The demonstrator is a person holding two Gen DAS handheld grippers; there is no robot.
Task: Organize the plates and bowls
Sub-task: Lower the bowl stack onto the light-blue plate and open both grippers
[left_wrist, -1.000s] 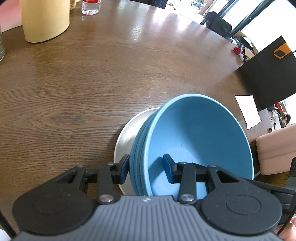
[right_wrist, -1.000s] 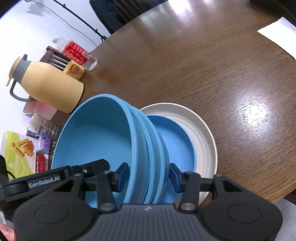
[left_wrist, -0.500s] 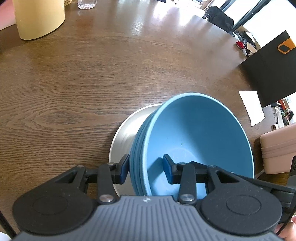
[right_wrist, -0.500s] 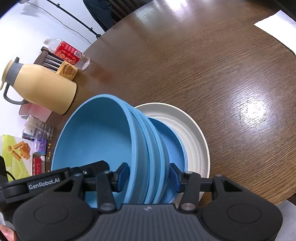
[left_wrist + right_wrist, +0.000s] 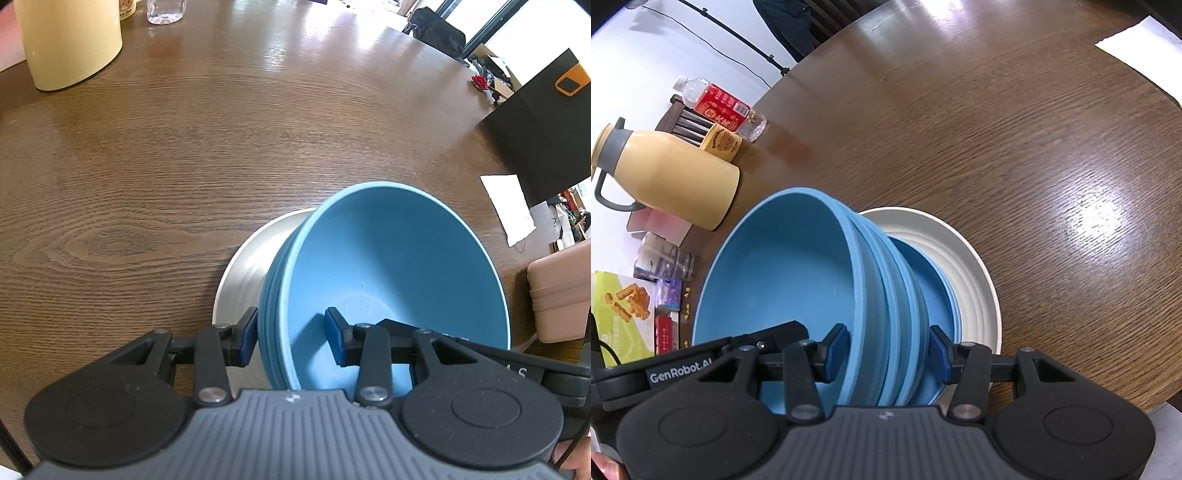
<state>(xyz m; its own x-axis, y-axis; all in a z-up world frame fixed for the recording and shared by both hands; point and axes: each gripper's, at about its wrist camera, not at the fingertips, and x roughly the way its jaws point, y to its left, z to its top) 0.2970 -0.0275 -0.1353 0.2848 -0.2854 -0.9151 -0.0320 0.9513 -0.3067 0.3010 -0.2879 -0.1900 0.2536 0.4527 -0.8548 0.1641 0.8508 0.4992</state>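
two grippers clamped on nested blue bowls (image 5: 399,266)
left fingers (image 5: 245,341) and right fingers (image 5: 836,352) pinching rims, lower centre, tilted over white plate (image 5: 975,266).

Probably an office or studio with a dining table: a round wooden table (image 5: 1015,129) carries a thermos jug (image 5: 672,177), a water bottle (image 5: 720,107) and snack boxes (image 5: 624,317) (a light stand (image 5: 738,37) stands behind).
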